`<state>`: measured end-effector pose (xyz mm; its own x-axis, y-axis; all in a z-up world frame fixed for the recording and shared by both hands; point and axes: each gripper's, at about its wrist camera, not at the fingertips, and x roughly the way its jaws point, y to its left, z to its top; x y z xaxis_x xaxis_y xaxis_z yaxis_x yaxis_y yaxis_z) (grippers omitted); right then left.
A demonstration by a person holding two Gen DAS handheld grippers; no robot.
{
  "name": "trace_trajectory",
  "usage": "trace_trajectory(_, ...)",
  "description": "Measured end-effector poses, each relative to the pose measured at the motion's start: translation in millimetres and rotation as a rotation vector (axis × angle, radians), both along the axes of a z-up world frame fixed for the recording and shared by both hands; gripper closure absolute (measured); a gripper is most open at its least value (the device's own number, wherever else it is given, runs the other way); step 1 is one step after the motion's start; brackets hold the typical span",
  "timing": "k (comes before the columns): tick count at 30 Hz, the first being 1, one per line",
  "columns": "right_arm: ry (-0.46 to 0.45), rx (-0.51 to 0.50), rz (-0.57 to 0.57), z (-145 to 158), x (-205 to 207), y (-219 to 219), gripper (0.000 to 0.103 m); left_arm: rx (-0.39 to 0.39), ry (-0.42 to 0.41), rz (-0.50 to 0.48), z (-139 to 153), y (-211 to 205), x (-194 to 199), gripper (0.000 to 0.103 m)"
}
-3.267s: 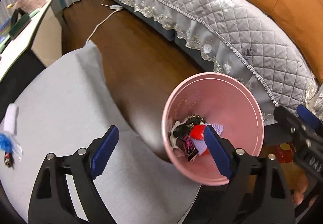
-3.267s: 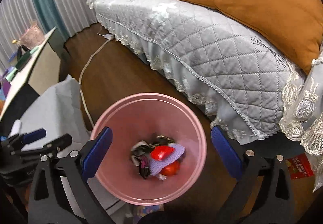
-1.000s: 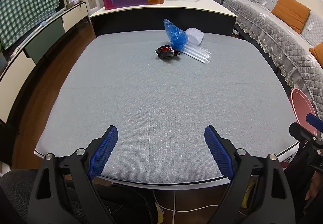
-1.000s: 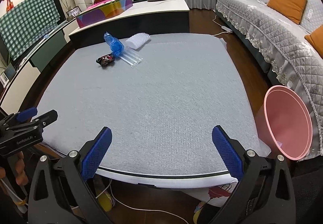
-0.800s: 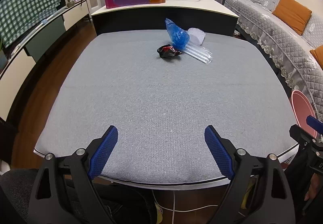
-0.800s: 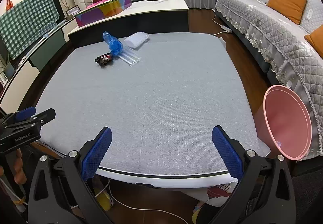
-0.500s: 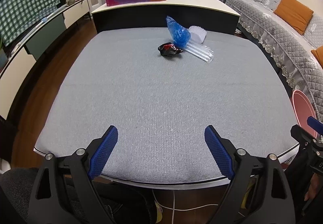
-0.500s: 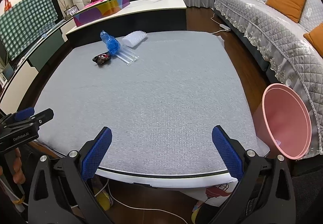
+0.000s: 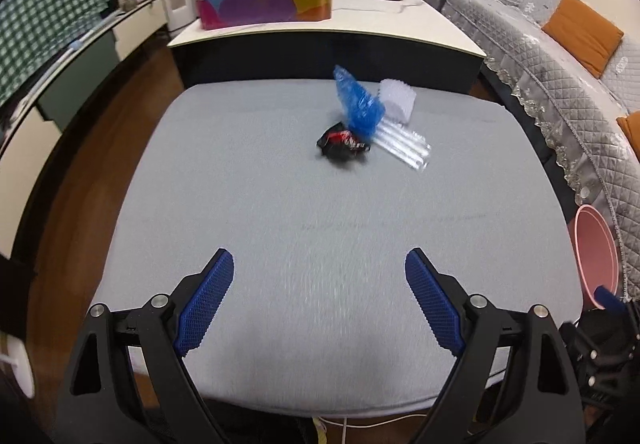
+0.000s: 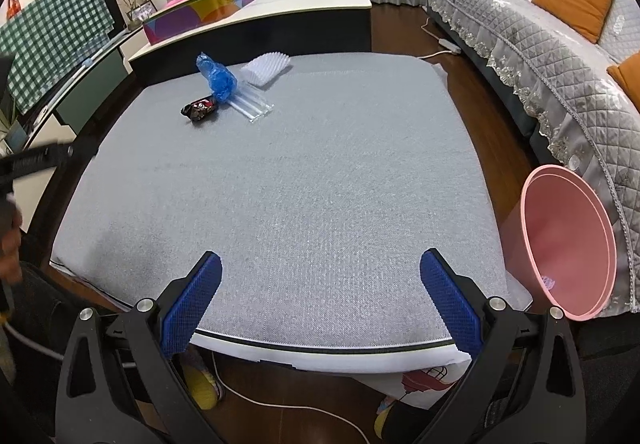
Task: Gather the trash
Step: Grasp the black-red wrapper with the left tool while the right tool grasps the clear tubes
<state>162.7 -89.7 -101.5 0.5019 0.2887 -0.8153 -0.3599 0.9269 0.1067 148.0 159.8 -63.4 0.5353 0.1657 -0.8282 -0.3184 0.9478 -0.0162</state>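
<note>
Trash was seen gathered at the far side of the grey padded table (image 10: 320, 179): a crumpled black-and-red snack wrapper (image 10: 200, 109), a scrunched blue plastic bag (image 10: 218, 79), a clear plastic sleeve of tubes (image 10: 254, 103) and a white ridged foam pad (image 10: 266, 68), all touching or just beside one another. Printing on the wrapper could not be read — it was too small and, in the left wrist view, blurred. The round pink plastic bin (image 10: 568, 244) was seen tilted at the table's right edge, beside the grey quilted sofa (image 10: 540, 55).

The left gripper (image 9: 319, 296) was held wide apart over the near part of the table, nothing between its blue ridged pads (image 9: 202, 308). The right gripper (image 10: 320, 304) was likewise spread fully — empty, above the table's near edge, well apart from the trash.
</note>
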Motion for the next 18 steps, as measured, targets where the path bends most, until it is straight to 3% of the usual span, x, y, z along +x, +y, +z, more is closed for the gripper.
trace_trajectory(8,0.029,-0.044,0.06,-3.6,54.6,40.5,0.005,-0.066,0.071,-0.087,-29.6,20.5,79.5,0.018)
trace_trajectory(18,0.031,-0.138,0.232,-50.0,151.2,134.8,0.005,-0.134,0.139,-0.116,-78.9,45.2,163.4,0.018)
